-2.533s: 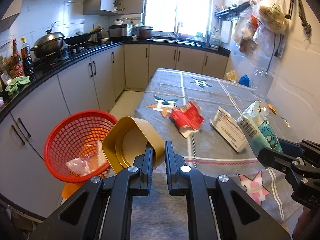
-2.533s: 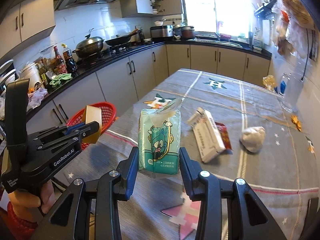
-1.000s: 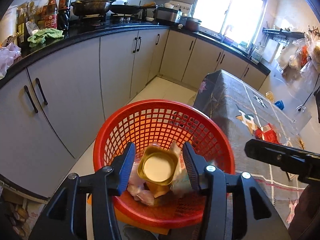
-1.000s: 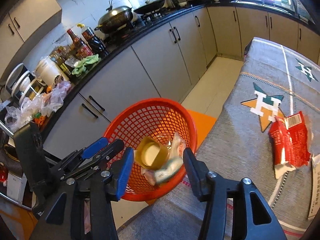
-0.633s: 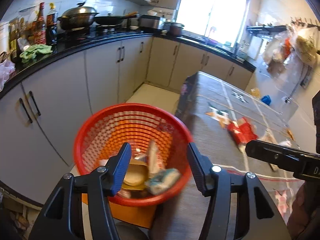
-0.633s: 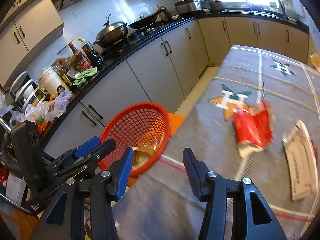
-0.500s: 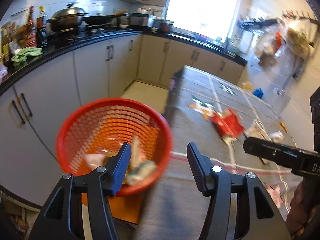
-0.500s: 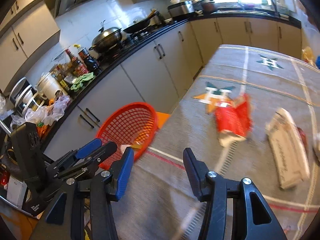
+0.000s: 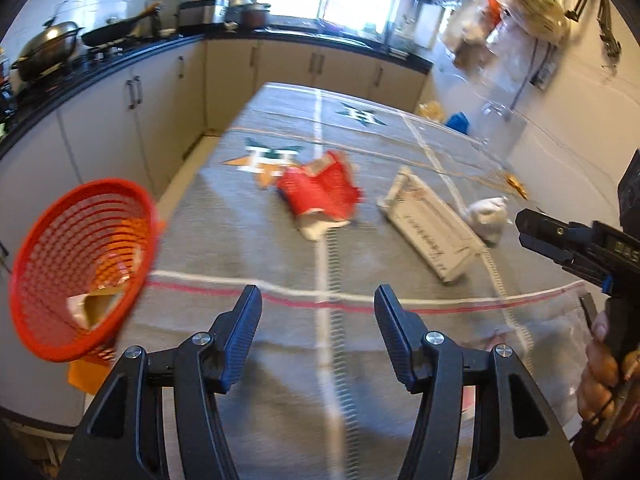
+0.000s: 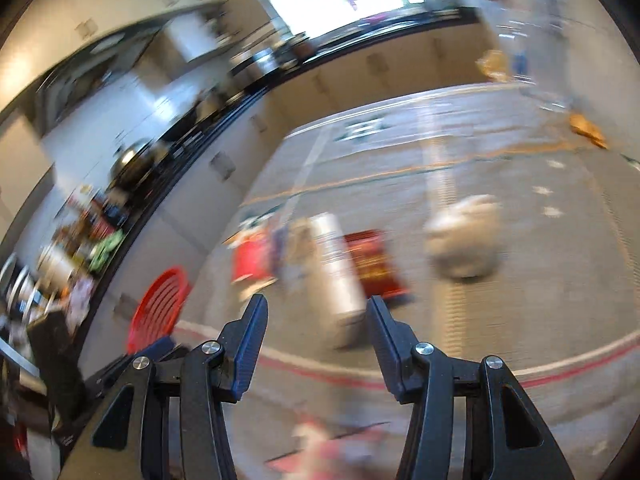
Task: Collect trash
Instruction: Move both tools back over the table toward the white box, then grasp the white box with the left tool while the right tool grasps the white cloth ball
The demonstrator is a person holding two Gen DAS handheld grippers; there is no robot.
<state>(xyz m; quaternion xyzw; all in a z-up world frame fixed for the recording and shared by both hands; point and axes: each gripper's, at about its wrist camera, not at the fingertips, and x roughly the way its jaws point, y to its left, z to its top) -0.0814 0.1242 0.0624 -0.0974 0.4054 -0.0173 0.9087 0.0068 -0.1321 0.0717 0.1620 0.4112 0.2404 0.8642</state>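
Left gripper (image 9: 318, 300): we saw its jaws standing apart with nothing between them, above the near part of the grey tablecloth (image 9: 248, 248).
Right gripper (image 10: 316, 312): we found its jaws apart and empty, over the near edge of the table; this view was heavily blurred.
Red basket (image 9: 80, 268): it stood off the table's left edge, tilted in the left view, with a yellow container (image 9: 98, 306) and some wrappers inside.
Red wrapper (image 9: 320, 192): it lay crumpled on the cloth, in the middle of the table, far from the left gripper.
White carton (image 9: 430, 228): it lay flat to the right of the red wrapper, apart from it.
Crumpled paper ball (image 9: 486, 216): it sat just beside the carton's right side; we could not tell whether they touched.
Dark red packet (image 10: 372, 260): it showed only in the right view, against the carton's right side.
Person's hand (image 9: 604, 376): it held the right gripper's handle at the right edge of the left view.
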